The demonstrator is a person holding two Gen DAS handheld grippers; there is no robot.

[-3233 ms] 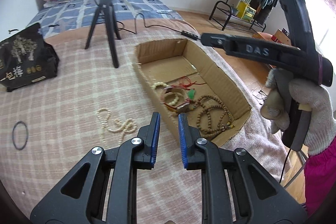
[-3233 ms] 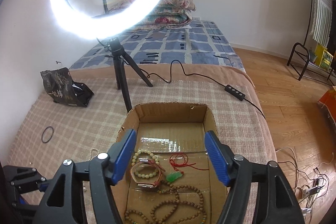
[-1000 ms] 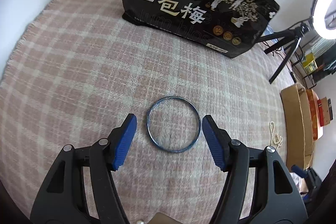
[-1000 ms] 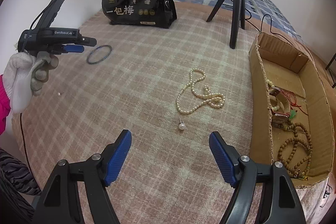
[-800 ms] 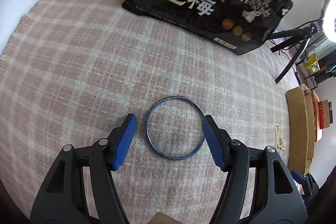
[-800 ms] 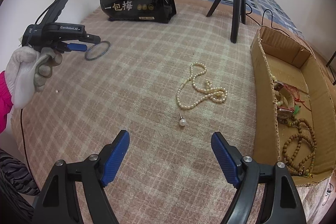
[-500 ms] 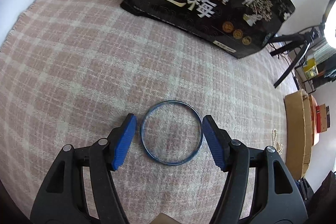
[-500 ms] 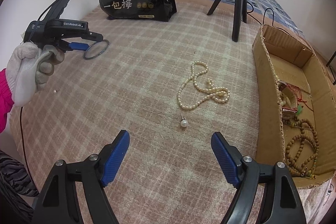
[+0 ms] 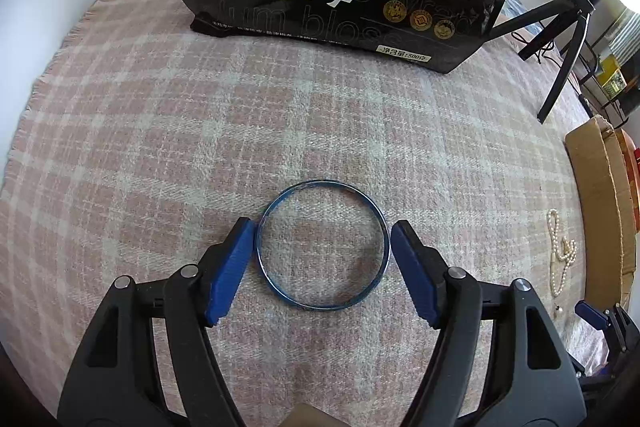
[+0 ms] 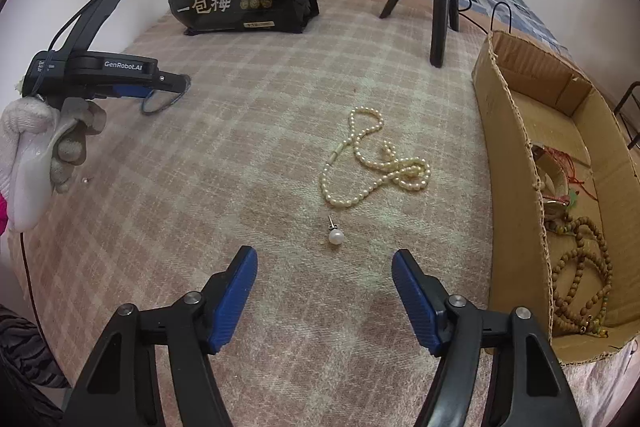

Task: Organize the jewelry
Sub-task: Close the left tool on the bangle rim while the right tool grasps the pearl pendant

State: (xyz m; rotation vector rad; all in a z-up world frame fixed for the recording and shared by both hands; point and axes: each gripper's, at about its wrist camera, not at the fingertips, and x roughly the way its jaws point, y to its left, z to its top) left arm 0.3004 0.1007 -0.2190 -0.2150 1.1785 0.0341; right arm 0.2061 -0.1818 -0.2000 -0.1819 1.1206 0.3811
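My left gripper (image 9: 322,259) spreads wide around the blue bangle (image 9: 322,243), pads (image 9: 230,269) just beside its rim; my right gripper (image 10: 324,297) gapes above bare blanket (image 10: 240,163).

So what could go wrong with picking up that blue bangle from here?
The left claw is open with its pads just outside the thin blue bangle, which lies flat on the blanket; squeezing might make the hoop pop up or slip out. The pearl earring and pearl necklace lie loose nearby and could get snagged or knocked.
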